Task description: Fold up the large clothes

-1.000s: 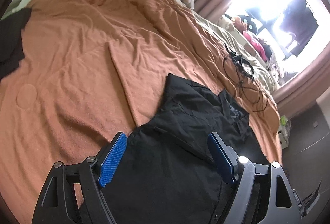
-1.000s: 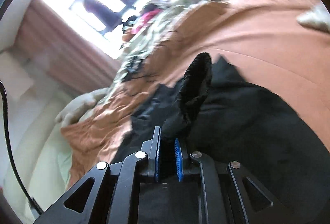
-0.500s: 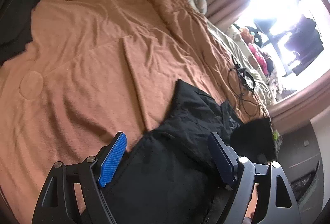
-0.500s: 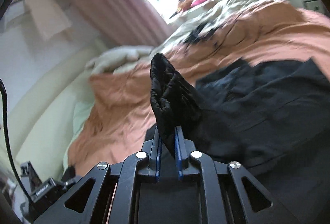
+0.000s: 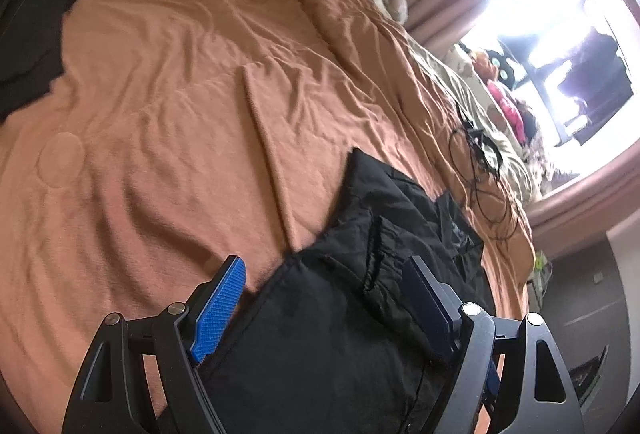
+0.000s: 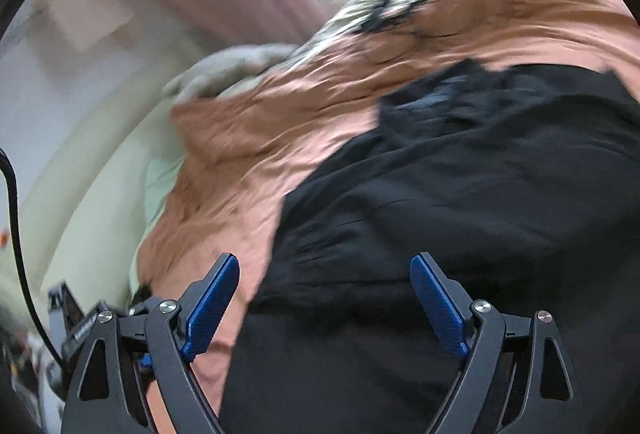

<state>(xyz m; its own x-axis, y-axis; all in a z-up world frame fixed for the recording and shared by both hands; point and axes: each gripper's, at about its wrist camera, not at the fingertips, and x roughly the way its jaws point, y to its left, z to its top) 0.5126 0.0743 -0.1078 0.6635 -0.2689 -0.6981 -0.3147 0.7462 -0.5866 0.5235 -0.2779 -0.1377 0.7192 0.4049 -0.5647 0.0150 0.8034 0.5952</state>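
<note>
A black jacket [image 5: 360,274] lies spread on the orange blanket [image 5: 180,122], its collar end pointing toward the window. My left gripper [image 5: 324,294] hovers open over the jacket's near part, nothing between its blue pads. In the blurred right wrist view the same black jacket [image 6: 460,214] fills the lower right, lying flat on the orange blanket [image 6: 248,154]. My right gripper [image 6: 324,298] stands above the jacket's left edge, its jaws opening wide, and nothing is pinched between them.
Another dark garment [image 5: 32,46] lies at the blanket's far left edge. A tangle of black cable [image 5: 480,162] rests beyond the jacket near a pale patterned quilt [image 5: 492,106]. Curtains and a bright window [image 5: 540,14] stand behind. A pale pillow [image 6: 232,70] sits at the bed's head.
My right gripper was shut on a fold of the black jacket, carried it across, then let it go; the fold now lies flat. The left gripper stayed open and rolled slightly.
</note>
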